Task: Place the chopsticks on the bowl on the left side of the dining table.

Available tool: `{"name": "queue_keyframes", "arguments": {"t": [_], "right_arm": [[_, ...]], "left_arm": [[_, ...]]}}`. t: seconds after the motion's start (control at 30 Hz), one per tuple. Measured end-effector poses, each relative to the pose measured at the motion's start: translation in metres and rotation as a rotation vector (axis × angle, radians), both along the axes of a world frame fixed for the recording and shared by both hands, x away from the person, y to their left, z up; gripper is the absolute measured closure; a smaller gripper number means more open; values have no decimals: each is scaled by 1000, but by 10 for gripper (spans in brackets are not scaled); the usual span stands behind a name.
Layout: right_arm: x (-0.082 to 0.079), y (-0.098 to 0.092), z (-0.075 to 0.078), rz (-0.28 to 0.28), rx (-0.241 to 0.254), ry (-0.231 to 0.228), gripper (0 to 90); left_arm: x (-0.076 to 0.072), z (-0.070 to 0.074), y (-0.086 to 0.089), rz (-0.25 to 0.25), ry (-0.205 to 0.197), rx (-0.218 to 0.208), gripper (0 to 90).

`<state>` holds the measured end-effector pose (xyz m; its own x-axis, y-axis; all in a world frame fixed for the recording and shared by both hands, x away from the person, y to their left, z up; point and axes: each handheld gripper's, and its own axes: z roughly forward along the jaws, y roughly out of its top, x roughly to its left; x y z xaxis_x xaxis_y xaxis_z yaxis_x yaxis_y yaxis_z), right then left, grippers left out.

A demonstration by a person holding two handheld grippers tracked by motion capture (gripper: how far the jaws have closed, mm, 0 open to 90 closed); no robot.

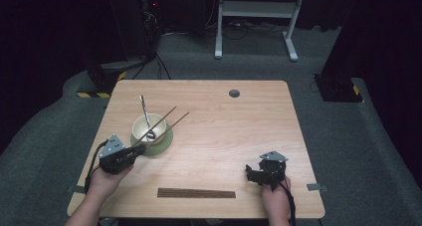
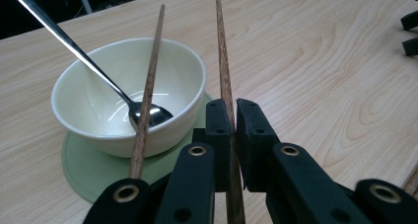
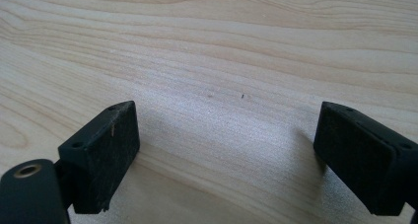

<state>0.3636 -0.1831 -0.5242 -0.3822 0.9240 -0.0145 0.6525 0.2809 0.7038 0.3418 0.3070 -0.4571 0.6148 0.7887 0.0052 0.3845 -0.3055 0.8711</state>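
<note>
Risk of slipping: left gripper (image 2: 234,116) pinching one chopstick (image 2: 224,76) between pressed-together jaws, centre of the left gripper view, with a second chopstick (image 2: 148,86) loose across the bowl (image 2: 125,93) at left, likely to roll off or knock the spoon (image 2: 74,49) if bumped. Right gripper (image 3: 224,155) idle over bare table (image 3: 222,46), jaws spread wide. Hard to tell whether the held chopstick touches the bowl rim; its near end cut off at the bottom edge.

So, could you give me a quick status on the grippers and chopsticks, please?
Left gripper shut on one chopstick. Right gripper open. Second chopstick across bowl.
</note>
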Motion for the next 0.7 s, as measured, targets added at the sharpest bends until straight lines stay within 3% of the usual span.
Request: {"name": "queue_keyframes", "arguments": {"t": [0.7], "right_arm": [[0,0,0,0,-1,-1,98]], "left_arm": [[14,-4,12,73,-2,24,841]]}}
